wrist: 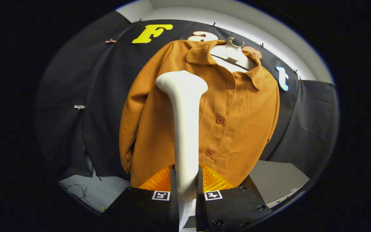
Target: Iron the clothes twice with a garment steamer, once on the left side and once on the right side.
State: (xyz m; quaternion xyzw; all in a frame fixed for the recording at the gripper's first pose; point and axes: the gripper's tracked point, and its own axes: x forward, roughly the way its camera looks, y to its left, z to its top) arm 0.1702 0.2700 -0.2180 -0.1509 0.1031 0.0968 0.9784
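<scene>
My gripper (185, 185) is closed on the handle of the steamer (184, 129), with one finger pressing each side of the white handle low down, so the handle stands up between my fingers and rises ahead of them. The steamer widens at its top into a rounded head, which sits in front of the upper chest of the shirt (237, 122), on the side of the buttons nearer the long hanging sleeve; I cannot tell whether the head is touching the cloth or just short of it. The shirt is a brown-orange one with a collar, buttoned down the front with a row of reddish buttons (219, 120), and it hangs straight ahead of me on a white hanger (232, 53) whose hook shows above the open collar. One sleeve hangs down along the side beyond my fingers, its cuff low near the hem. Behind the shirt is the dark cloth wall (108, 96) of the booth, pinned with small clips. Below the hem, to either side of my fingers, I can see a pale floor or surface (101, 190) with a few loose threads on one side and a grey panel (275, 180) on the other.
</scene>
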